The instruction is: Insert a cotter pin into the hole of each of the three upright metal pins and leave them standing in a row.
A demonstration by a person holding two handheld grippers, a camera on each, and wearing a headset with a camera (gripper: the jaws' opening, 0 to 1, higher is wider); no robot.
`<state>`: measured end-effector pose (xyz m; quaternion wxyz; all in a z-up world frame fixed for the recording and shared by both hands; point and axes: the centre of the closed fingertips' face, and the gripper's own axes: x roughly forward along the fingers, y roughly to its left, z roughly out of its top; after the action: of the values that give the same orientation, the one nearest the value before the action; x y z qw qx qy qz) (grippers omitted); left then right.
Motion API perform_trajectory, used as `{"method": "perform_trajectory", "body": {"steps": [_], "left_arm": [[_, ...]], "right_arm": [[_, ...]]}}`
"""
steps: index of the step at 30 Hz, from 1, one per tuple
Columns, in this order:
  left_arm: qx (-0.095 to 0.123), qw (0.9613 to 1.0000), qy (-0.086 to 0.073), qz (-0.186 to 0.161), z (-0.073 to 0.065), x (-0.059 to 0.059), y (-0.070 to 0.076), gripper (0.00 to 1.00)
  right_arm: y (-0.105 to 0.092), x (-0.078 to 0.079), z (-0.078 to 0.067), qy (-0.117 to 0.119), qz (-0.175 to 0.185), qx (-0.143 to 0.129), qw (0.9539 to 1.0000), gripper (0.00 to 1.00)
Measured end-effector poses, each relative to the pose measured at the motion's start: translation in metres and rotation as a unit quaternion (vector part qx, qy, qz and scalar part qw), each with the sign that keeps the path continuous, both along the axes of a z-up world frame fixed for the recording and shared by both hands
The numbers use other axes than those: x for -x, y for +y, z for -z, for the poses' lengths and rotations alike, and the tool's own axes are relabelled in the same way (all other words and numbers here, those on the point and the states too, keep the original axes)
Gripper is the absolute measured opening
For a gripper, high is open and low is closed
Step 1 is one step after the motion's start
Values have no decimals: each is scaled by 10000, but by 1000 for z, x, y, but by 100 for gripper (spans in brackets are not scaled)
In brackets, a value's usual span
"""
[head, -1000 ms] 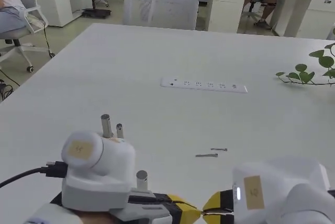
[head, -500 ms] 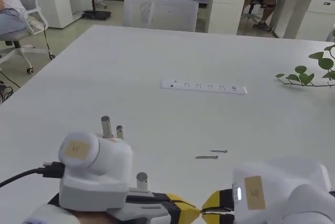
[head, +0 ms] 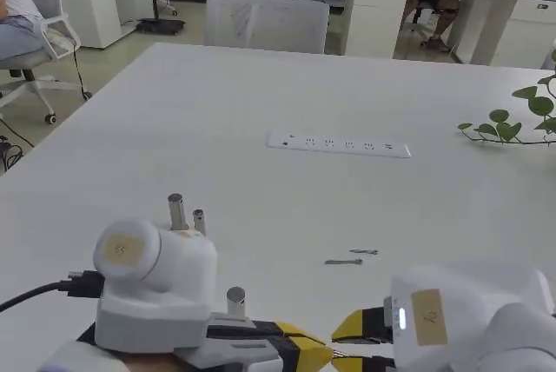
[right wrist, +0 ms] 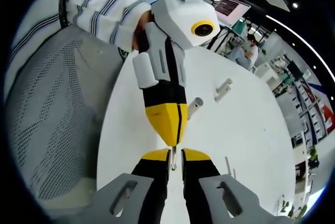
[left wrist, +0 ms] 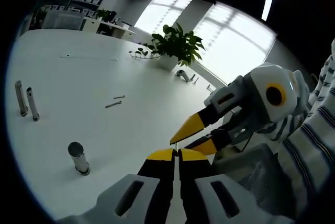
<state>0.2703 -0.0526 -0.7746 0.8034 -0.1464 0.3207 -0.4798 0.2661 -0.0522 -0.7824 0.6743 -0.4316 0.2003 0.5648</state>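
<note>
Now | white table [head: 261, 94] | power strip [head: 339, 142], three metal pins [head: 177, 212] | chair [head: 265, 21] beyond

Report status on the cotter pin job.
Left gripper shut on a cotter pin, right gripper open around it. Three upright pins standing. Two spare cotter pins loose on table.

Cotter pins [head: 345, 260] right of upright pins [head: 177, 211]

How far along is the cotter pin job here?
Done: nothing visible; the three upright metal pins stand on the table, none showing a cotter pin through it. In hand: the left hand-held gripper is shut on one cotter pin, whose free end sits between the slightly open jaws of the right hand-held gripper. Left: all three insertions; two loose cotter pins wait on the table.
</note>
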Motion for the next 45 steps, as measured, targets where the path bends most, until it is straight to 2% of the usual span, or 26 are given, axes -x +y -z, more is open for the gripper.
{"method": "perform_trajectory", "body": {"steps": [4, 5, 10, 12, 14, 19, 21, 23, 28, 31, 39, 45], "left_arm": [[15, 10000, -70, 36, -1, 1, 0, 0], [16, 9999, -159, 44, -2, 1, 0, 0], [-7, 9991, -372, 180, -3, 4, 1, 0], [13, 9992, -342, 181, -3, 4, 1, 0], [2, 9985, -486, 245, -4, 5, 2, 0], [-4, 9968, -704, 366, -7, 6, 4, 0], [10, 9958, -797, 441, -8, 7, 4, 0], [38, 9938, -980, 529, -11, 8, 5, 0], [109, 9908, -1165, 674, -15, 11, 5, 0], [140, 9905, -1153, 739, -16, 13, 6, 0], [214, 9853, -1390, 968, -21, 20, 6, 0], [240, 9832, -1437, 1096, -22, 25, 7, 0]], "right_arm": [[-1, 0, -1, -3, 13, -40, 10000, 11], [-1, 0, -2, 7, 22, -60, 10000, 11], [-3, 0, -5, 183, 63, -214, 9996, 12], [-5, 1, -7, 343, 91, -301, 9989, 13], [-6, 2, -6, 521, 140, -338, 9980, 14], [-12, 2, -10, 999, 212, -589, 9930, 15], [-15, 2, -11, 1122, 218, -635, 9914, 15], [-17, 1, -12, 1213, 212, -660, 9902, 15], [-19, 4, -15, 1540, 173, -792, 9847, 14], [-20, 6, -14, 1662, 136, -771, 9830, 14], [-16, 16, -14, 2004, 4, -834, 9762, 13], [-11, 23, -16, 2212, -84, -931, 9708, 13]]}}
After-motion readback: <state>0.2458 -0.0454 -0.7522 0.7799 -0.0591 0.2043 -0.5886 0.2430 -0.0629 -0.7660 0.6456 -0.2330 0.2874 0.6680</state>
